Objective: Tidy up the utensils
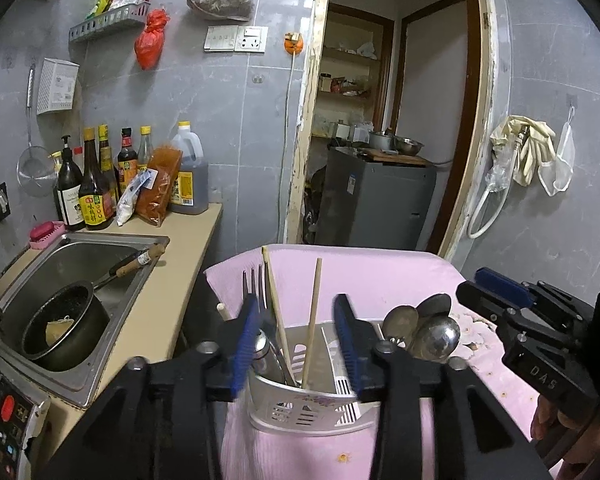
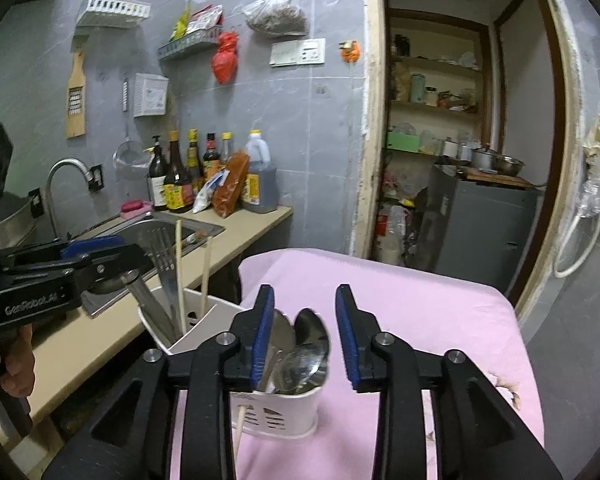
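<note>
Utensil holder [image 1: 300, 412]: a white slotted caddy standing upright on the pink cloth [image 1: 380, 276] that covers the worktop, just beside the sink counter [image 1: 168, 280]
Left compartment: a fork [image 1: 254, 280], a steel handle and two chopsticks [image 1: 314, 312] stand in it, leaning at different angles
Right compartment: several spoons [image 2: 306, 352] stand bowls-up, packed together
Left gripper [image 1: 296, 344]: jaws spread either side of the fork and chopsticks, pinching nothing
Right gripper [image 2: 304, 332]: jaws spread around the spoon bowls, the left pad close against one bowl, nothing clamped
No earlier view is given, so only the present spread is told
Risk, tipping: the caddy looks light and sits on soft cloth, so a pad catching a leaning chopstick or spoon while pulling away could drag it over
Risk, snagging: a jaw closing askew could knock a chopstick out
Risk, stray piece: one chopstick [image 2: 240, 424] seems to lie outside against the caddy's front wall and could roll off the cloth
</note>
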`<state>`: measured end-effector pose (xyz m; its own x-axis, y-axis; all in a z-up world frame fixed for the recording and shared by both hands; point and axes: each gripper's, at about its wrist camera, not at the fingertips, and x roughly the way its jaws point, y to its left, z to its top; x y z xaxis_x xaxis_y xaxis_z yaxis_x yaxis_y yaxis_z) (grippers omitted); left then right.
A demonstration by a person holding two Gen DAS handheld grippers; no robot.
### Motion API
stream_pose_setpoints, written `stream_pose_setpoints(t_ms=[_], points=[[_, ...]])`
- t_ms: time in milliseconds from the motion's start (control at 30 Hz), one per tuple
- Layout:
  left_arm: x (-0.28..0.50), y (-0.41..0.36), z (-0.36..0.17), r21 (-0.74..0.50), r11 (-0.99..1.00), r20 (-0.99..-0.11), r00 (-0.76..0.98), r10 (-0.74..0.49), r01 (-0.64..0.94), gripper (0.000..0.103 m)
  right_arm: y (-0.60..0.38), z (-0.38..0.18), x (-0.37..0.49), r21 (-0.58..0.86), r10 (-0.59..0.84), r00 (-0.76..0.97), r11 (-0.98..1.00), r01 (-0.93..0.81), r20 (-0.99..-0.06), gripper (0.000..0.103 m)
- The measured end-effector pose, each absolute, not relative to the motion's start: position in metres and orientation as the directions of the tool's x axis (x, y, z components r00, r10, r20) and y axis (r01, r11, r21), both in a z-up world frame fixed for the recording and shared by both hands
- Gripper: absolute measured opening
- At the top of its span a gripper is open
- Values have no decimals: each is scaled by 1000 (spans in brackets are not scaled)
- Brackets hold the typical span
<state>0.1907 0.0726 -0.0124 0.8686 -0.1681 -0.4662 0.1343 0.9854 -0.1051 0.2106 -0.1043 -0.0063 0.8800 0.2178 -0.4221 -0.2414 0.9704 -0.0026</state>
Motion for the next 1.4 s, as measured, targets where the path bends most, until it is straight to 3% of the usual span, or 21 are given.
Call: stream_pose_setpoints(t_ms=[167, 267, 367, 600, 700, 1400], points=[[186, 70, -8, -105, 989, -445, 884, -144, 108, 81, -116, 2, 206, 2, 174, 897, 982, -190, -407, 49], [182, 69, -4, -103, 991, -427, 896, -123, 87, 96, -122, 6, 200, 8, 149, 904, 987, -159, -400, 59], [178, 67, 0, -98, 992, -411, 905, -110, 76, 103, -132, 11, 193, 26, 124, 910, 992, -123, -395, 72], [167, 56, 9, -64, 995, -400, 912, -90, 70, 103, -149, 20, 180, 53, 104, 919, 995, -90, -380, 94], [160, 53, 12, -65, 995, -390, 916, -91, 71, 103, -153, 21, 177, 62, 101, 920, 995, -84, -378, 98], [51, 12, 19, -71, 997, -370, 928, -43, 18, 103, -201, 32, 69, 55, 133, 922, 991, -121, -364, 102]])
